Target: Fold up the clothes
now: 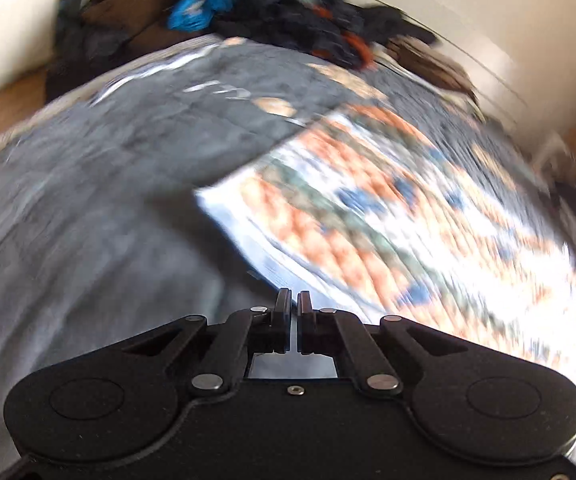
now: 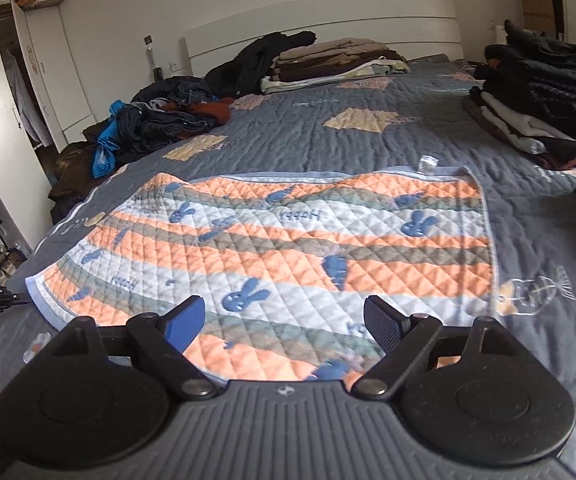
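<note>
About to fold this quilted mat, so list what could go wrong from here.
1. The left gripper looks shut on nothing beside the mat; it may miss that edge.
2. The right gripper is open above the near edge and could pinch the grey bedspread underneath too.
3. The left view is blurred, so aim is uncertain.

Quilted mat (image 2: 288, 248) on the bed (image 2: 368, 144) (clothes pile (image 2: 159, 120) behind, left).
</note>
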Demonstrator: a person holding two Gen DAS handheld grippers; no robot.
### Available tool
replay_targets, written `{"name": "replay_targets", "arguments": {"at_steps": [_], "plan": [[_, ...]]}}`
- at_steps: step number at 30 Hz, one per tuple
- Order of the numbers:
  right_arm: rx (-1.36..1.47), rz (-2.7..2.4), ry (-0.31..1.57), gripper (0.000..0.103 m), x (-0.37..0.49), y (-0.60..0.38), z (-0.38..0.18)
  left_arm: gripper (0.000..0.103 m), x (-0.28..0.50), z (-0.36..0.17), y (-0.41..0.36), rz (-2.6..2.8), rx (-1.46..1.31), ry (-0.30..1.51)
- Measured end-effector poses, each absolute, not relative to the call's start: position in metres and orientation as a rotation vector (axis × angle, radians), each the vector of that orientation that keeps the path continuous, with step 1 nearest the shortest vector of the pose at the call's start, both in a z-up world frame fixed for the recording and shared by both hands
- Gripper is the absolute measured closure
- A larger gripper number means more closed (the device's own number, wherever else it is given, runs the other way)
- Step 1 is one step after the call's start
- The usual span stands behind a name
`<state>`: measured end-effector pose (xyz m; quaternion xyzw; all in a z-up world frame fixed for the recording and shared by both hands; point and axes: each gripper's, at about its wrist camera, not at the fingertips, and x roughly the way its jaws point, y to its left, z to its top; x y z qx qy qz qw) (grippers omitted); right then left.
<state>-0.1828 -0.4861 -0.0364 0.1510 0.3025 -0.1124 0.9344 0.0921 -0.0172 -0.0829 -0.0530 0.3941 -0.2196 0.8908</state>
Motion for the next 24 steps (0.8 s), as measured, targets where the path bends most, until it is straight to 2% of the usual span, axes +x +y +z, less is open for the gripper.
{"name": "replay_targets", "arguments": {"at_steps": [2, 3, 4, 7, 9, 17, 24], "plan": [[0.296, -0.258, 0.639, 0.017, -0.197, -0.488, -0.042, 0.078, 0.066, -0.072, -0.047, -0.545, -0.04, 0.796], [0.29, -0.268, 0.65, 0.017, -0.203, -0.489, -0.046, 0.063, 0.054, -0.065, -0.062, -0.593, -0.025, 0.779], [0.284, -0.278, 0.661, 0.017, -0.209, -0.49, -0.049, 0.055, 0.041, -0.057, -0.078, -0.644, -0.029, 0.75], [0.243, -0.33, 0.683, 0.017, -0.225, -0.494, -0.065, 0.048, 0.006, -0.039, -0.123, -0.799, -0.097, 0.7], [0.166, -0.359, 0.703, 0.017, -0.238, -0.503, -0.076, 0.044, -0.016, -0.035, -0.152, -0.9, -0.141, 0.691], [0.029, -0.196, 0.724, 0.017, -0.265, -0.567, -0.115, 0.043, -0.079, -0.055, -0.223, -1.059, -0.12, 0.743], [-0.049, -0.082, 0.828, 0.02, -0.229, -0.596, -0.153, 0.043, -0.098, -0.07, -0.227, -1.007, -0.098, 0.796]]}}
